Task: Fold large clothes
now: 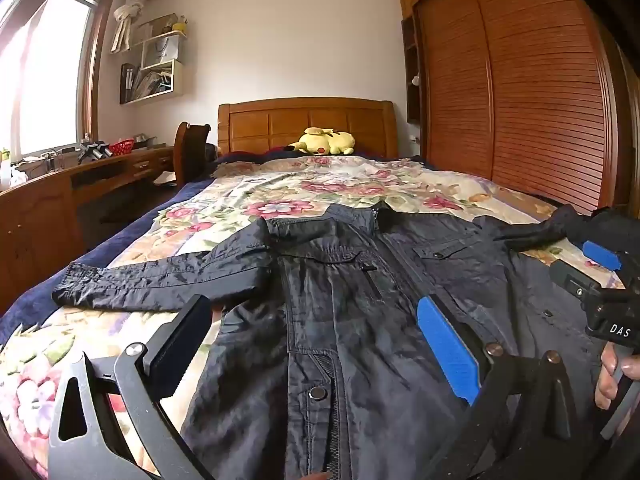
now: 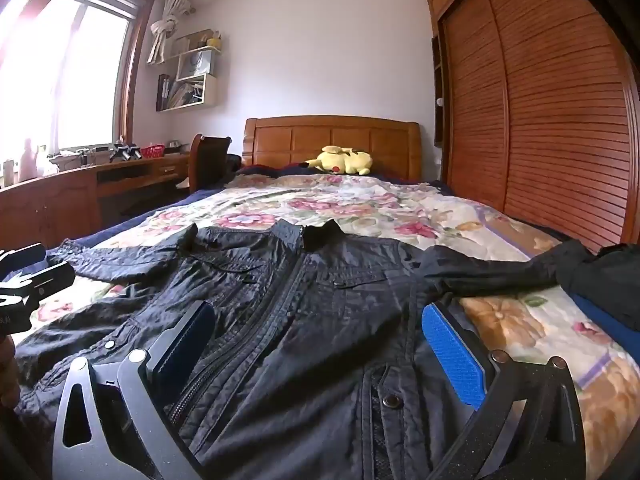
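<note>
A large dark navy jacket [image 1: 344,304] lies front up and spread flat on the flowered bedspread, collar toward the headboard, zipped. Its left sleeve [image 1: 160,280] stretches out to the left; its right sleeve [image 2: 500,272] runs to the right. My left gripper [image 1: 316,312] is open and empty, hovering over the jacket's lower front. My right gripper [image 2: 320,320] is open and empty, above the jacket's lower right side; it also shows at the right edge of the left wrist view [image 1: 600,280]. The left gripper shows at the left edge of the right wrist view [image 2: 28,276].
The bed's flowered cover [image 1: 320,188] has a wooden headboard [image 1: 308,120] and a yellow plush toy [image 1: 324,142] at the far end. A slatted wooden wardrobe [image 1: 520,92] stands close on the right. A desk [image 1: 80,176] and chair [image 1: 190,152] are on the left under a window.
</note>
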`<action>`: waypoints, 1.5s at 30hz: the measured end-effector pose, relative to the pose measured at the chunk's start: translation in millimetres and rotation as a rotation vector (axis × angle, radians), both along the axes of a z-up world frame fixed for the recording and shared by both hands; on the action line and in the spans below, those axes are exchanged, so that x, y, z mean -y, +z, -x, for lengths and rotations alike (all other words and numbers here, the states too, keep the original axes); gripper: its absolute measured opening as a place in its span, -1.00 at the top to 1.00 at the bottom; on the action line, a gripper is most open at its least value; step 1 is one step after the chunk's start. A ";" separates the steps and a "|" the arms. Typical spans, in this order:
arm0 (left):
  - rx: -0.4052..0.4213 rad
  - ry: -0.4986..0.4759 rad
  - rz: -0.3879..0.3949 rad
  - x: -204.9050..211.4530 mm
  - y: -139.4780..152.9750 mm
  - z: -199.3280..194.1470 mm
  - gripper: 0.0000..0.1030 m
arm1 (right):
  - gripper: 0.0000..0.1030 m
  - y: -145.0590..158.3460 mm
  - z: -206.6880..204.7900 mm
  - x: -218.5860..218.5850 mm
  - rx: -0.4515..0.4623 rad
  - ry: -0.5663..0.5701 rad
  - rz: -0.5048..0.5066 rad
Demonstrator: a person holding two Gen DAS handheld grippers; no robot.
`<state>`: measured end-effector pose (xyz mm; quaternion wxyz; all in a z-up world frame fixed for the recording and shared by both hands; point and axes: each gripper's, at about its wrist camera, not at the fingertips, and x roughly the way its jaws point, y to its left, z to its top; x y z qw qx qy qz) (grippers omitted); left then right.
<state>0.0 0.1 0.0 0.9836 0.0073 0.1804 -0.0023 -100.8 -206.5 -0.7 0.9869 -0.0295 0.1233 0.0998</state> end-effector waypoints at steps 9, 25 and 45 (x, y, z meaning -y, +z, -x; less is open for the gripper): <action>0.003 -0.002 0.005 -0.5 0.0 0.0 -1.00 | -1.00 1.4 -2.0 -0.1 -0.005 -0.005 -0.002; 0.005 -0.001 0.003 -0.4 0.2 0.2 -1.00 | -1.00 -0.2 -1.9 0.2 -0.005 -0.007 -0.011; 0.006 -0.002 0.002 -0.2 0.2 0.3 -1.00 | -1.00 -0.3 -1.3 0.6 -0.001 -0.011 -0.018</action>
